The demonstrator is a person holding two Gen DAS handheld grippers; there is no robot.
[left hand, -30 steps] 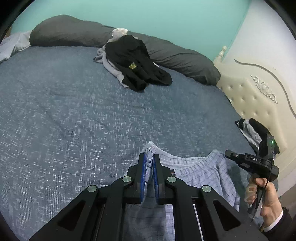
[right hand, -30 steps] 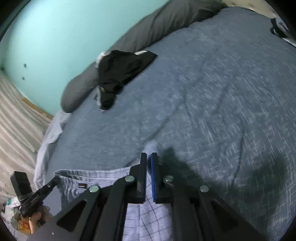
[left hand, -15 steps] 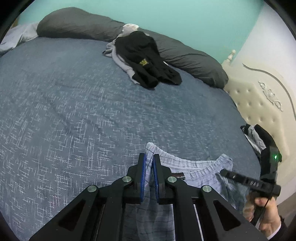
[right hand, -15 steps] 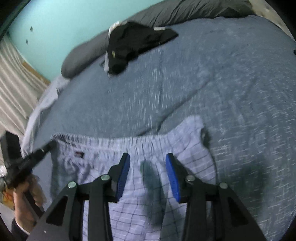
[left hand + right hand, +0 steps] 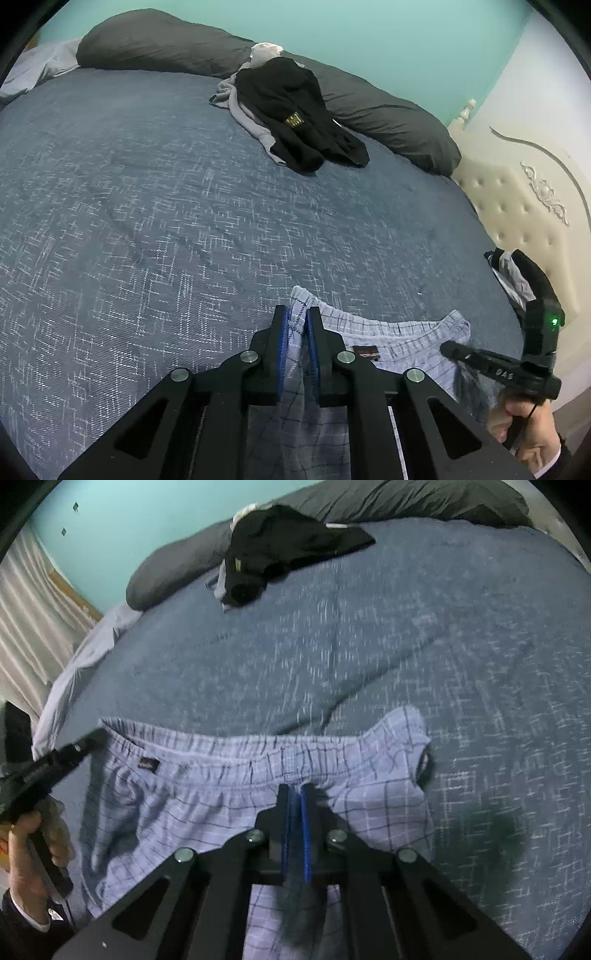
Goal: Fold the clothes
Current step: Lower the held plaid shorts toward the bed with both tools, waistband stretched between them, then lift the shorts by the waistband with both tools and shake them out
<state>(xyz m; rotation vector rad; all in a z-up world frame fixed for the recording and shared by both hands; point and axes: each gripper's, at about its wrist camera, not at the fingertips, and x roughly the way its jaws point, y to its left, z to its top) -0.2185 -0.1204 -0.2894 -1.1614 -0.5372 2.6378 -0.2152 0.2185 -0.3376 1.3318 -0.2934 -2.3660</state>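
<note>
Since the earlier frame the right gripper (image 5: pixel 295 794) had swung from the far corner of the plaid shorts (image 5: pixel 229 797) to mid-waistband, opened, then clamped down w/ fabric between its pads. Left gripper (image 5: pixel 295 321) sat on the waistband's opposite corner; its jaws were easing apart a little, cloth between them and pads pressing on it. Shorts lay spread at the near edge of the bed (image 5: pixel 147 221), waistband facing the middle of the bed, legs trailing off toward the person. Judged light, thin, floppy, not slippery, nothing fragile; likely to sag and bunch unless held at two pts, so the gathered elastic band or a hemmed corner looked the best place to grip. Count: 1 pr plaid shorts in hand, 1 heap of dark and grey clothes (image 5: pixel 295 114) near the far edge by the pillows, pieces in it not separable; 2 grey pillows (image 5: pixel 155 44); a few dark items (image 5: pixel 517 273) by the cream headboard (image 5: pixel 517 206); 2 grippers, 2 hands.
</note>
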